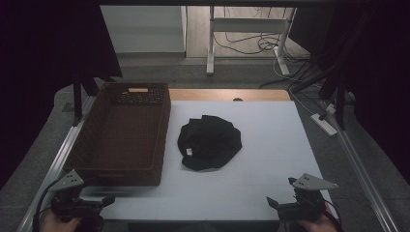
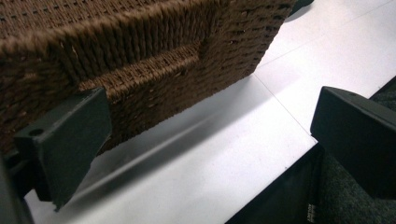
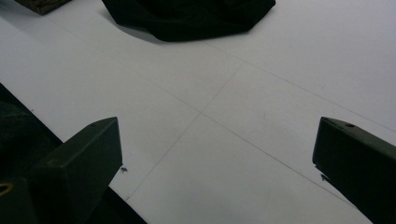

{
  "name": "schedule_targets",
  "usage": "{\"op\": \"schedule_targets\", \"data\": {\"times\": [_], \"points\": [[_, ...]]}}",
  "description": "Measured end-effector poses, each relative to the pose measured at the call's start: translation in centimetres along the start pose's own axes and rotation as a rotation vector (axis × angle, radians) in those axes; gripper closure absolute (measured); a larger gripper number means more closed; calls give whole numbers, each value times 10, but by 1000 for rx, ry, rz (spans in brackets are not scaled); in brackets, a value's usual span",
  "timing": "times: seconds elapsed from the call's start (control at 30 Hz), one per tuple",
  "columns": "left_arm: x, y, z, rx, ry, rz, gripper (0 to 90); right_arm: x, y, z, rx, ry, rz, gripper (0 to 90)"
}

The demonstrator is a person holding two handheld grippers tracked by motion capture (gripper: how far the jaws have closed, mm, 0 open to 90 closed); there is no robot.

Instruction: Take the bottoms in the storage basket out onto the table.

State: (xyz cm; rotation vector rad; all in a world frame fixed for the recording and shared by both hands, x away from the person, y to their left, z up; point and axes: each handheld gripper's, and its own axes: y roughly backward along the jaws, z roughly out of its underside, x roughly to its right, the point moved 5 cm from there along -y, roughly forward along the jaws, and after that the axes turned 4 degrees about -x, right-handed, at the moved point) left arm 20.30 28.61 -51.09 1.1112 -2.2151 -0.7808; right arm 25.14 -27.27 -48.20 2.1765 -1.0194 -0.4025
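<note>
A crumpled black garment point(image 1: 209, 142) with a small white tag lies in the middle of the white table point(image 1: 270, 145). To its left stands a brown woven basket point(image 1: 121, 135), nothing visible inside. My left gripper point(image 1: 99, 195) is at the table's near left corner, open, just in front of the basket's near wall point(image 2: 140, 51), with nothing between its jaws point(image 2: 210, 121). At the near right edge my right gripper point(image 1: 280, 191) is open over bare table point(image 3: 217, 140). The garment point(image 3: 187, 16) lies well ahead of it.
Metal rails run along both sides of the table. A wooden strip point(image 1: 227, 94) borders its far edge. Beyond it are a white desk frame point(image 1: 251, 29) and cables on the floor, with a power strip point(image 1: 325, 123) at the right.
</note>
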Motion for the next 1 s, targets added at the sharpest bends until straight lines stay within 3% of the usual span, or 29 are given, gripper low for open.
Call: {"op": "schedule_targets", "data": {"times": [1.0], "points": [[1,3,9,-60,-7,5,0,-1,-1,0,-7,7,3,18]]}}
